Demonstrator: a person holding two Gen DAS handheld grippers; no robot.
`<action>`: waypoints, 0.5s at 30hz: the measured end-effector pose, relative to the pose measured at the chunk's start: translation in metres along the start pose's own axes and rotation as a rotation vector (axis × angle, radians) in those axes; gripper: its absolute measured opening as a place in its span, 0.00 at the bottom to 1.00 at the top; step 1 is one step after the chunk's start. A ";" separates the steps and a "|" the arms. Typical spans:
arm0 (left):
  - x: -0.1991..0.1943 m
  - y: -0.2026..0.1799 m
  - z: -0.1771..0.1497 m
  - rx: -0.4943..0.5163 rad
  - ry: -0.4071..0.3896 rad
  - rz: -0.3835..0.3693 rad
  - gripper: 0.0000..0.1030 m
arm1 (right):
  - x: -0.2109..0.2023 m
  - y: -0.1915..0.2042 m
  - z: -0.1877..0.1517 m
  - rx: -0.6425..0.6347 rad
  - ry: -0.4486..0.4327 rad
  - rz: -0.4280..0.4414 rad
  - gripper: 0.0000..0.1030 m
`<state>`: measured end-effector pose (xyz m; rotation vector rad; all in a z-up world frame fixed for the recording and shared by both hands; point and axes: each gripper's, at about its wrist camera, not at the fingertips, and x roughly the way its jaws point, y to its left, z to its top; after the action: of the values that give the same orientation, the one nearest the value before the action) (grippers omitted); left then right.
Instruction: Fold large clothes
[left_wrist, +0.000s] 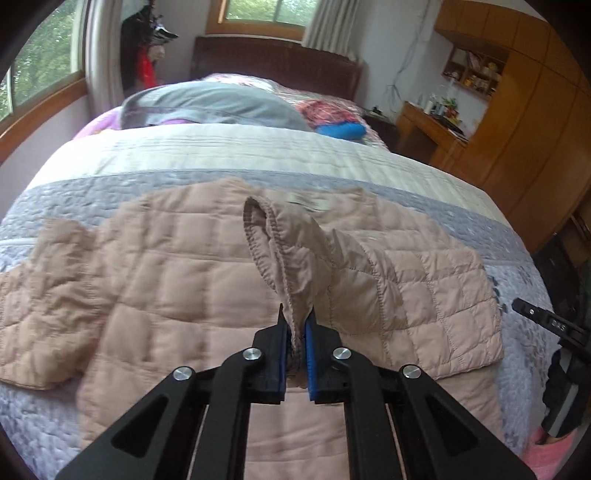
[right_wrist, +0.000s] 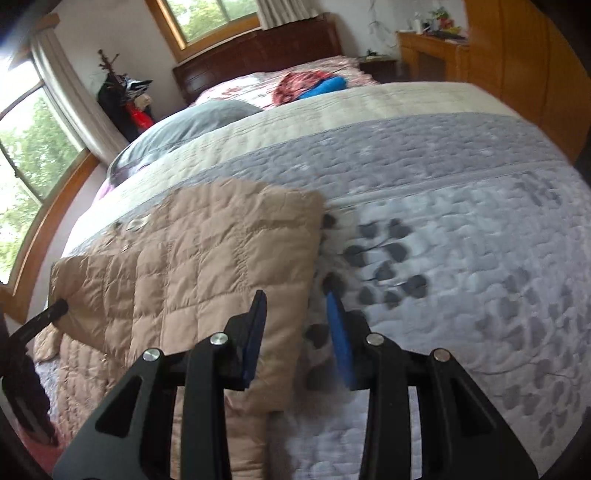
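Note:
A beige quilted jacket (left_wrist: 177, 280) lies spread on the bed. My left gripper (left_wrist: 297, 319) is shut on the elastic cuff of its sleeve (left_wrist: 273, 243) and holds the sleeve lifted over the jacket's body. In the right wrist view the jacket (right_wrist: 207, 258) lies left of centre with its folded edge toward the gripper. My right gripper (right_wrist: 295, 299) is open and empty, low over the jacket's right edge and the bedspread. The right gripper also shows at the right edge of the left wrist view (left_wrist: 543, 317).
The grey and lilac quilted bedspread (right_wrist: 461, 229) covers the bed. A grey pillow (left_wrist: 214, 103) and a red and blue bundle (left_wrist: 332, 118) lie near the dark headboard. A wooden wardrobe and desk (left_wrist: 517, 122) stand on the right, windows on the left.

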<state>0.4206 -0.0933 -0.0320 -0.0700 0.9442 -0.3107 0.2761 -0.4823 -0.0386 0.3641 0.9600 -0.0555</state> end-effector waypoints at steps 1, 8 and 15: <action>-0.001 0.008 0.000 -0.009 0.003 0.006 0.07 | 0.002 0.004 -0.001 -0.010 0.008 0.016 0.33; 0.027 0.037 -0.019 -0.023 0.083 0.072 0.08 | 0.035 0.032 -0.011 -0.096 0.091 0.028 0.33; 0.052 0.042 -0.037 0.006 0.100 0.103 0.15 | 0.060 0.022 -0.019 -0.069 0.140 0.039 0.33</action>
<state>0.4289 -0.0656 -0.1028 -0.0006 1.0422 -0.2229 0.3004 -0.4488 -0.0911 0.3261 1.0895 0.0393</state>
